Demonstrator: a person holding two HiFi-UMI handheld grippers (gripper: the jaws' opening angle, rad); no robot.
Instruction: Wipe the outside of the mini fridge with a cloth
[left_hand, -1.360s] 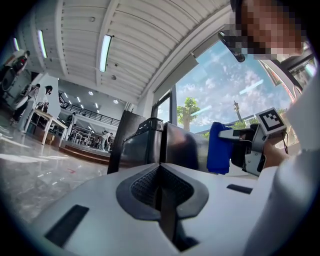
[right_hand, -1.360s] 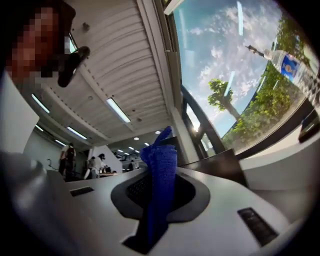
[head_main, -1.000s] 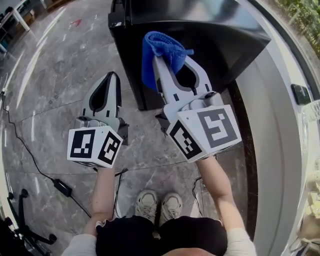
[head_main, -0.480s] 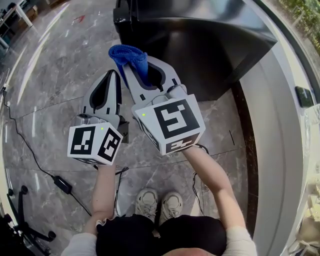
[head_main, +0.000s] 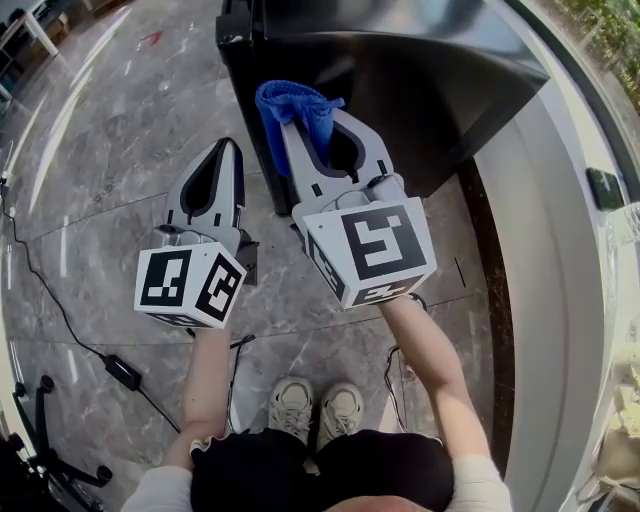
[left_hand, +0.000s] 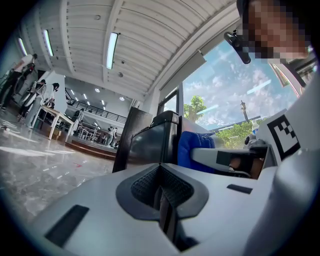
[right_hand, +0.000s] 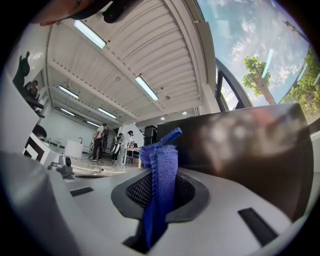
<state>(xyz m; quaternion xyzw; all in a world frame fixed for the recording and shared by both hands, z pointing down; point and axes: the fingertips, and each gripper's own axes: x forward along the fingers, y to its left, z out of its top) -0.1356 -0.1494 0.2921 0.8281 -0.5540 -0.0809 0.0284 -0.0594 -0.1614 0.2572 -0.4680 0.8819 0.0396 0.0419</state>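
The black mini fridge (head_main: 400, 90) stands on the marble floor ahead of me, and it also fills the right gripper view as the fridge (right_hand: 240, 150). My right gripper (head_main: 303, 122) is shut on a blue cloth (head_main: 292, 110), which lies against the fridge's near front corner. In the right gripper view the cloth (right_hand: 159, 185) stands pinched upright between the closed jaws of the right gripper (right_hand: 161, 197). My left gripper (head_main: 226, 158) hangs to the left of the fridge, shut and holding nothing. The left gripper (left_hand: 162, 192) sees the fridge (left_hand: 145, 145) and the cloth (left_hand: 192, 150) to its right.
A black power brick and cable (head_main: 125, 373) lie on the floor at the lower left. A grey curved wall (head_main: 545, 250) runs along the fridge's right side. A chair base (head_main: 45, 450) stands at the bottom left. People and tables (left_hand: 45, 115) are far off.
My right gripper swung left off the fridge front with the cloth, then came back right and forward onto the fridge's front corner. The left gripper has barely moved.
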